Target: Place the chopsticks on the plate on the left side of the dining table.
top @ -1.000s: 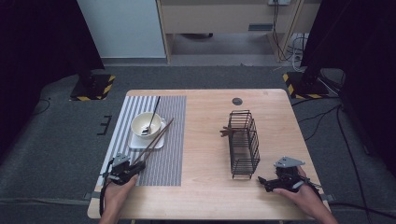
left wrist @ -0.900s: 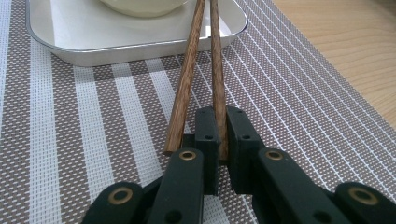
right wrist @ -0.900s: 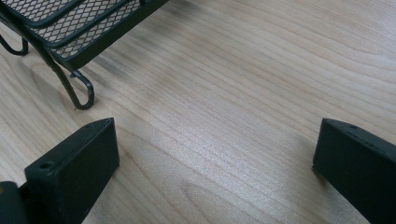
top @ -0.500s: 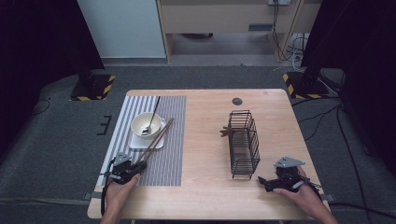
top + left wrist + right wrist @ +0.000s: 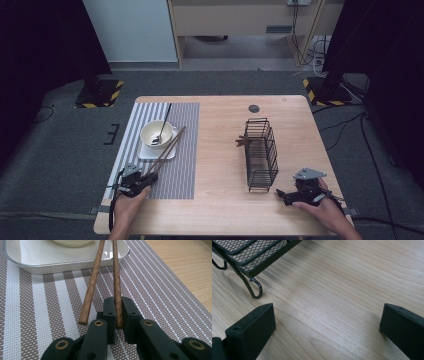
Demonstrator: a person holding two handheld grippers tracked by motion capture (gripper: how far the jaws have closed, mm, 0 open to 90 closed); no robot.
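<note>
Left gripper view shows one chopstick (image 5: 117, 282) pinched near its end between the two black jaws of the left gripper (image 5: 119, 312); the pads press on it from both sides. The second chopstick (image 5: 91, 285) lies free just beside the first, its blunt end resting on the striped mat (image 5: 37, 315) next to the jaws. Both sticks run away from the gripper and up onto the edge of a white tray (image 5: 62, 263), drawing close together there.

From the high view, the chopsticks (image 5: 167, 149) slant across the mat (image 5: 182, 165) from the left gripper (image 5: 134, 184) to the tray (image 5: 150, 152). A white bowl (image 5: 152, 131) sits on that tray with a spoon (image 5: 164, 122) leaning in it, handle pointing to the far side of the table (image 5: 220, 210).

Well apart, on the bare wood to the right, stands a black wire rack (image 5: 261, 155) with some brown wooden pieces (image 5: 242, 142) poking out of its left side. The right gripper (image 5: 295, 195) rests on the table just beside the rack's near end. In the right gripper view its jaws stand wide apart with only wood between them, and a foot of the rack (image 5: 253, 288) lies just ahead of the left-hand jaw.
</note>
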